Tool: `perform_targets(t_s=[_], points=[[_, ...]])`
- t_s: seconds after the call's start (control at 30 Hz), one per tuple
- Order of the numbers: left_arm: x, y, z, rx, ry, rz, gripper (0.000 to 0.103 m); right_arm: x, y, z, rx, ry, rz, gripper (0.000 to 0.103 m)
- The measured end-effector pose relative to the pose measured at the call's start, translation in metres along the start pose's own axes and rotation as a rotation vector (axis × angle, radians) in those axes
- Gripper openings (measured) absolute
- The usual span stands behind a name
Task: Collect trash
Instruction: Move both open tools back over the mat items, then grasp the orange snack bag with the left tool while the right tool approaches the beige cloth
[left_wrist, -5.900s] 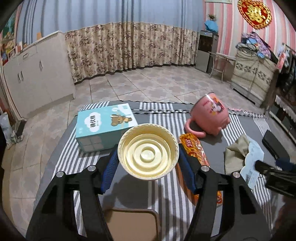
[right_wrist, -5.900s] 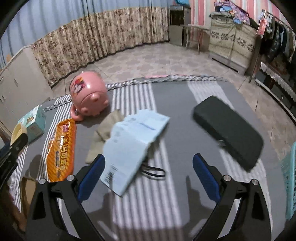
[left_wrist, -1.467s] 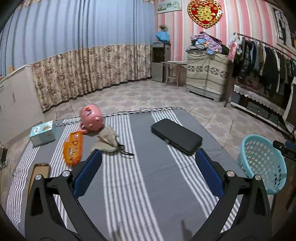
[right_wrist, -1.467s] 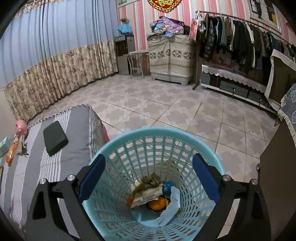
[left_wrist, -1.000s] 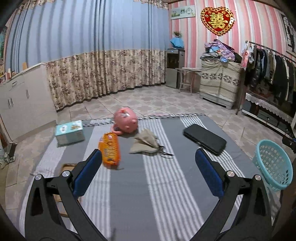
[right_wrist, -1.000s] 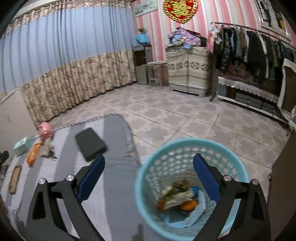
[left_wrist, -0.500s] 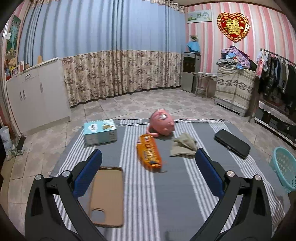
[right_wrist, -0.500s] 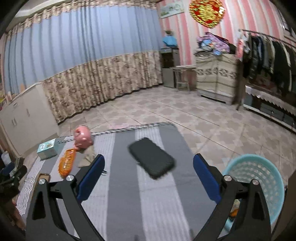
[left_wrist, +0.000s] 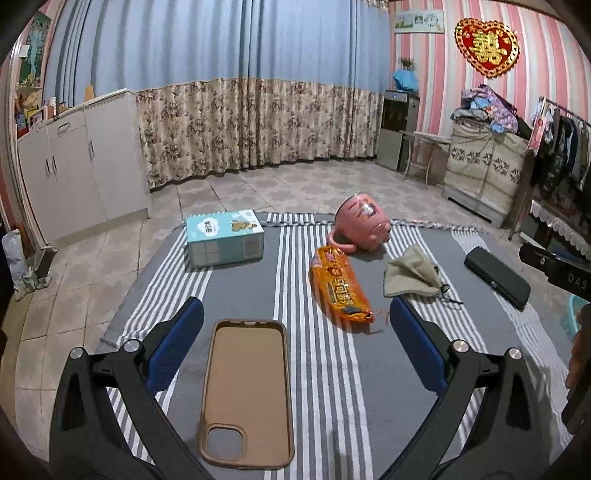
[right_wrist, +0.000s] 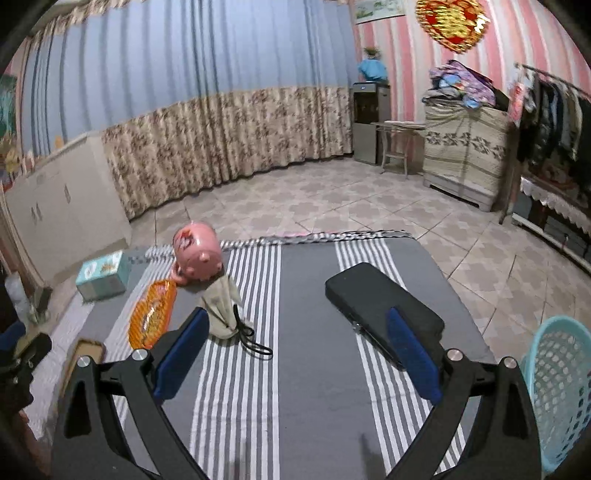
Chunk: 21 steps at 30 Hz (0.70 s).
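Over the striped grey mat (left_wrist: 236, 295) both tools hang with nothing in them: the left gripper (left_wrist: 295, 347) has its blue pads spread wide above a tan phone case (left_wrist: 246, 391), and the right gripper (right_wrist: 295, 354) is just as wide, gripping nothing, aimed between a beige pouch (right_wrist: 221, 310) and a black case (right_wrist: 380, 314). What reads as trash, and that's my call, is the orange snack wrapper (left_wrist: 340, 284), lying flat just beside the tipped pink mug (left_wrist: 362, 223) and well apart from the turquoise basket (right_wrist: 561, 391). So the collecting looks unfinished: the wrapper is still out on the mat, and perhaps the pouch too, though whether that counts as rubbish I can't say. The basket's contents are hidden at this angle. Now the views split nicely: the left camera gives the phone case whole and the teal tissue box (left_wrist: 224, 236) up close, with only a sliver of the basket at the right edge; the right camera shows the basket's mesh wall standing off the mat's corner, plus the pouch's black cord.
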<state>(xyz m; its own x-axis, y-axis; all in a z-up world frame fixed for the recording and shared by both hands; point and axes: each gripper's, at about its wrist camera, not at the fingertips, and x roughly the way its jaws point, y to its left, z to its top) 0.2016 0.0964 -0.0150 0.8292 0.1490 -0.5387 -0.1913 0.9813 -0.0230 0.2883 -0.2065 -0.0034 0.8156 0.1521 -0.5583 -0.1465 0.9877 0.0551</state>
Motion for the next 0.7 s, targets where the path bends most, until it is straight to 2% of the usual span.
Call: perform_targets(t_s=[0.1, 0.2, 0.4, 0.53, 0.63, 0.7], points=[[0.013, -0.003, -0.004, 0.003, 0.021, -0.005, 0.097, 0.008, 0.002, -0.003, -0.018, 0.014, 0.003, 0.094], [0.036, -0.008, -0.004, 0.000, 0.075, -0.029, 0.097, 0.022, 0.003, -0.010, -0.019, 0.053, 0.009, 0.094], [0.086, -0.035, 0.011, 0.024, 0.159, -0.065, 0.097, 0.047, -0.007, -0.019, -0.022, 0.111, -0.025, 0.094], [0.114, -0.049, 0.009, 0.047, 0.196, -0.052, 0.095, 0.056, -0.014, -0.024, -0.007, 0.137, -0.021, 0.094], [0.138, -0.053, 0.007, 0.052, 0.249, -0.033, 0.087, 0.064, -0.015, -0.028, -0.021, 0.153, -0.034, 0.094], [0.157, -0.054, 0.004, 0.046, 0.314, -0.031, 0.072, 0.069, -0.015, -0.029, -0.016, 0.160, -0.034, 0.094]])
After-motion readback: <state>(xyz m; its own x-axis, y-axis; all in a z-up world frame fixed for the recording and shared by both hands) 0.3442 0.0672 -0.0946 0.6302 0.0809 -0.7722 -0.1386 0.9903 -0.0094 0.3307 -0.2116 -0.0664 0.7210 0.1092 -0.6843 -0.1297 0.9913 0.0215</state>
